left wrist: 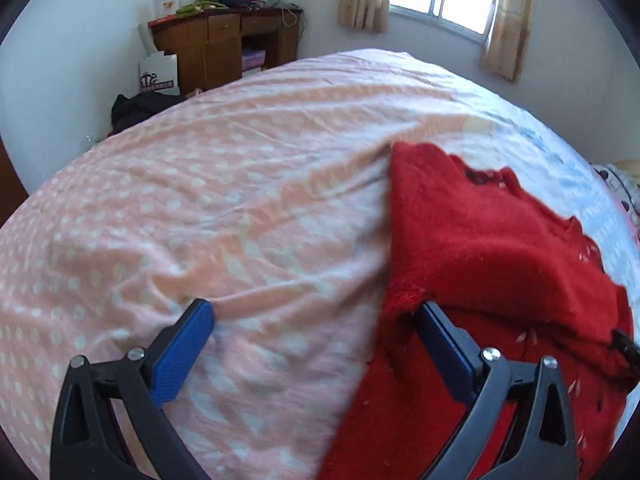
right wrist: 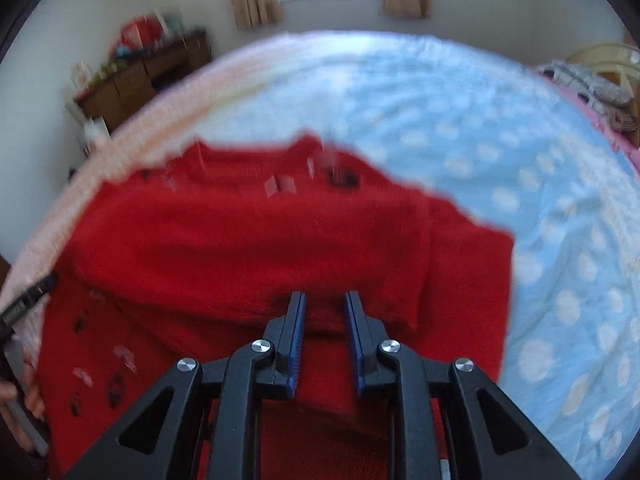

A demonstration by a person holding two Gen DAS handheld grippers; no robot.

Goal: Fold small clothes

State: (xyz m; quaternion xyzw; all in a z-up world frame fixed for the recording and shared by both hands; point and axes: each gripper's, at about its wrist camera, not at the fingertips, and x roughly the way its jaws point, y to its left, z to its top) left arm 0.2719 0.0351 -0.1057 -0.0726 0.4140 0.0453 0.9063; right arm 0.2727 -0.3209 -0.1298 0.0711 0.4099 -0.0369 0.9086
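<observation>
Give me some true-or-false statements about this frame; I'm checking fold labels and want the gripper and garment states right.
1. The red sweater lies on a bed. True.
2. The left gripper is shut on the sweater. False: its jaws are wide open, one finger over the pink spotted cover, the other at the sweater's edge.
3. The right gripper hangs over the sweater, fingers narrowly apart. True.
4. The bed cover is green throughout. False: part pink, part blue, with white spots.
5. A wooden desk stands by the wall. True.
</observation>
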